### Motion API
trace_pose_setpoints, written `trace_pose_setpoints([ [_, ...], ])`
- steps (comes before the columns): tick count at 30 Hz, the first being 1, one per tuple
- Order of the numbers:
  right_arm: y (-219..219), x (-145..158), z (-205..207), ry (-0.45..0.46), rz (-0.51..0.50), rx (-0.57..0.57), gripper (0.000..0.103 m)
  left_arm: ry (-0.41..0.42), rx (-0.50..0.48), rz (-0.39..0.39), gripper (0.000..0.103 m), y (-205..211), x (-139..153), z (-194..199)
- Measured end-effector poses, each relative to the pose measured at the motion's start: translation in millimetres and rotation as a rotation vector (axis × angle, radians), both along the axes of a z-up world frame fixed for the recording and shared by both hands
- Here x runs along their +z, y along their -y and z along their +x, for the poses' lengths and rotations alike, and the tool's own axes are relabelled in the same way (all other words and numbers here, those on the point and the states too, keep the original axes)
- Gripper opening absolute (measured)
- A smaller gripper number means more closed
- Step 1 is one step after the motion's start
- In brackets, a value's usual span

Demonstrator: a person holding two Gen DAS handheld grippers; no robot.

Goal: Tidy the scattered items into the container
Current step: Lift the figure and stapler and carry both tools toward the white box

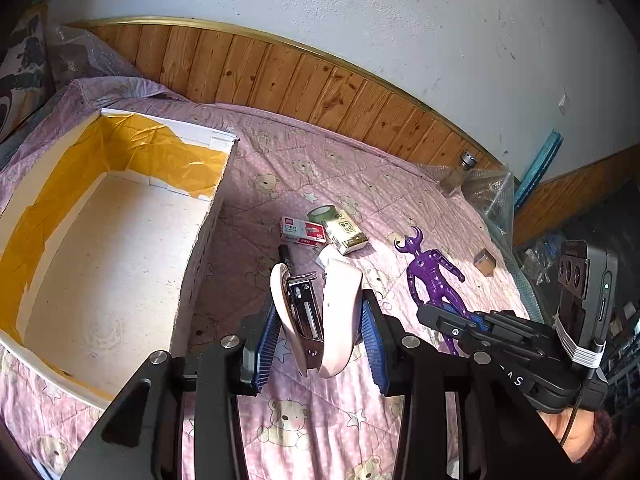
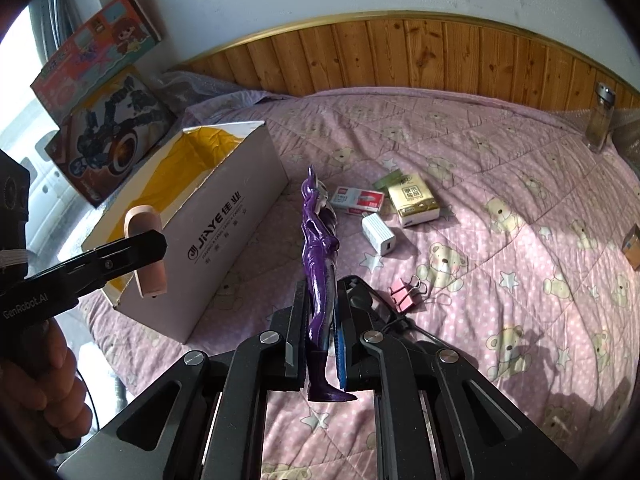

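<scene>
My left gripper [image 1: 320, 320] is shut on a pink stapler [image 1: 340, 312], held above the pink quilt just right of the open white box [image 1: 208, 216] lined with yellow tape. In the right wrist view the stapler [image 2: 146, 224] and the left gripper [image 2: 152, 248] hang at the box's near corner [image 2: 224, 232]. My right gripper [image 2: 324, 300] is shut on a purple toy figure [image 2: 318, 248], lifted off the quilt. The left wrist view shows the figure [image 1: 430, 270] and the right gripper [image 1: 448, 320] to the right. The box looks empty inside.
On the quilt lie a red-white staples box [image 2: 360, 200], a tissue pack [image 2: 414, 200], a white charger [image 2: 380, 235], pink binder clips [image 2: 404, 292], a green tape roll [image 1: 324, 213] and a black pen [image 1: 286, 256]. A glass bottle [image 2: 600, 120] stands far right. Toy boxes [image 2: 108, 132] lean behind.
</scene>
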State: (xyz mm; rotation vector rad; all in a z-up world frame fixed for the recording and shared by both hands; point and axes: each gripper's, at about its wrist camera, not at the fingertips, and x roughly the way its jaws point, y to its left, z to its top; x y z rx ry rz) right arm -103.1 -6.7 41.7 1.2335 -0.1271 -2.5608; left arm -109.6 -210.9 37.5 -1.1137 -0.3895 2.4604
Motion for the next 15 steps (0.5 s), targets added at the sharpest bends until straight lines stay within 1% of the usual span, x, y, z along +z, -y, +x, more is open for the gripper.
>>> trace_pose_setpoints([
  [15,38,17,-19,-0.006,0.020,0.100,0.011,-0.029,0.072,0.016,0.040,38,18,-11],
])
